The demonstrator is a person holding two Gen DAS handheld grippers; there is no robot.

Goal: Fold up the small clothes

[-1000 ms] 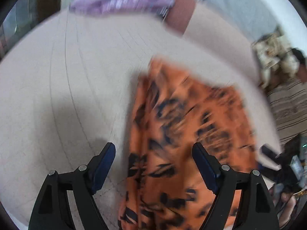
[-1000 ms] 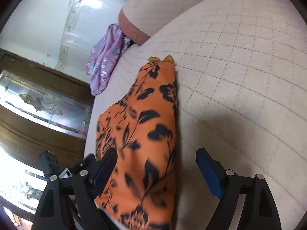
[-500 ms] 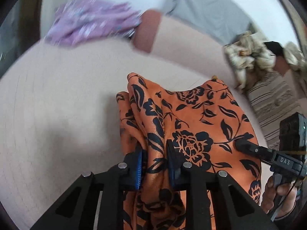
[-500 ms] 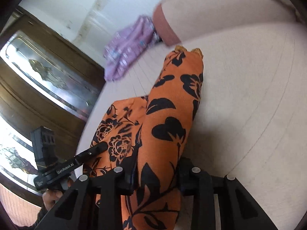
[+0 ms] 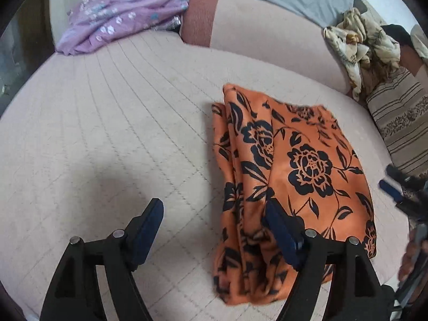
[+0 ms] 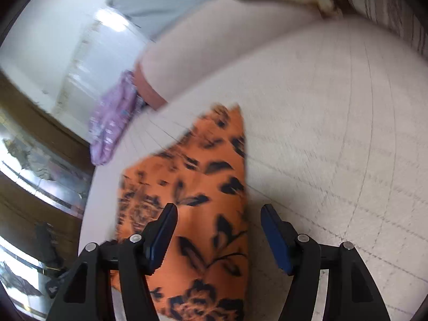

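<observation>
An orange garment with black flowers lies folded on the pale quilted bed. My left gripper is open and empty, just above the bed; its right finger overlaps the garment's near left edge. In the right wrist view the same garment lies flat, and my right gripper is open above its near end, holding nothing. The right gripper also shows blurred at the right edge of the left wrist view.
A purple flowered cloth lies at the far left of the bed beside a pink bolster. A crumpled cream cloth and a striped cushion sit at the far right. A dark wooden cabinet stands left of the bed.
Half a second ago both grippers were shut on the orange garment. Both have now opened and let it go; it lies folded on the bed. The right wrist view is swinging.
</observation>
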